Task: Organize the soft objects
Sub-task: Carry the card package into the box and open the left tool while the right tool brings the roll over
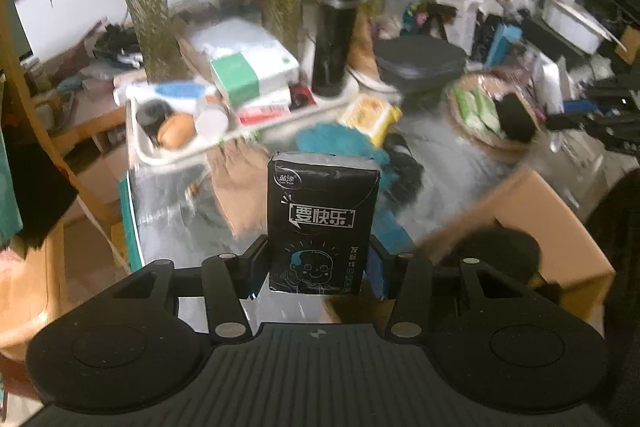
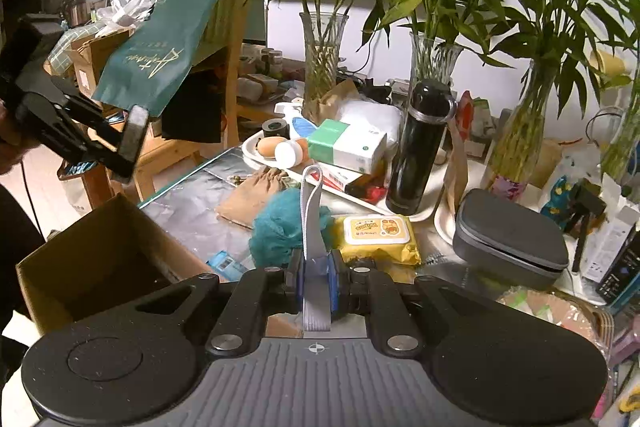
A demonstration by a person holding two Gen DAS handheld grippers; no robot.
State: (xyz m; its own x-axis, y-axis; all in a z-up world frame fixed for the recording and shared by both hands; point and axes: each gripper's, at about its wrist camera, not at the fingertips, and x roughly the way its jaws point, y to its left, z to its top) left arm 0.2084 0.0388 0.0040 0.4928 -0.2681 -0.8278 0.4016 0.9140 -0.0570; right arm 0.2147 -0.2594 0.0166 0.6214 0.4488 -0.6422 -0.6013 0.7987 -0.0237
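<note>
A: Status? How far along?

B: Mid-way, I'd say. Left claw point(image 1: 320, 259) pinches a black tissue pack point(image 1: 323, 223) upright, up off the desk point(image 1: 452, 155). Right claw point(image 2: 316, 283) is pressed together on a grey strap point(image 2: 313, 227); can't tell what hangs from it.

A: Box?

B: Cardboard box point(image 2: 100, 259) sits open at 9 o'clock of the right claw. Inside's dark, can't see contents.

A: What's left?

B: Teal puff point(image 2: 280, 231) at 12 o'clock, brown pouch point(image 2: 252, 195) at 11, yellow wipes pack point(image 2: 376, 237) at 1, all lying on the desk. So both held items probably need dropping, then approx. three more soft things.
</note>
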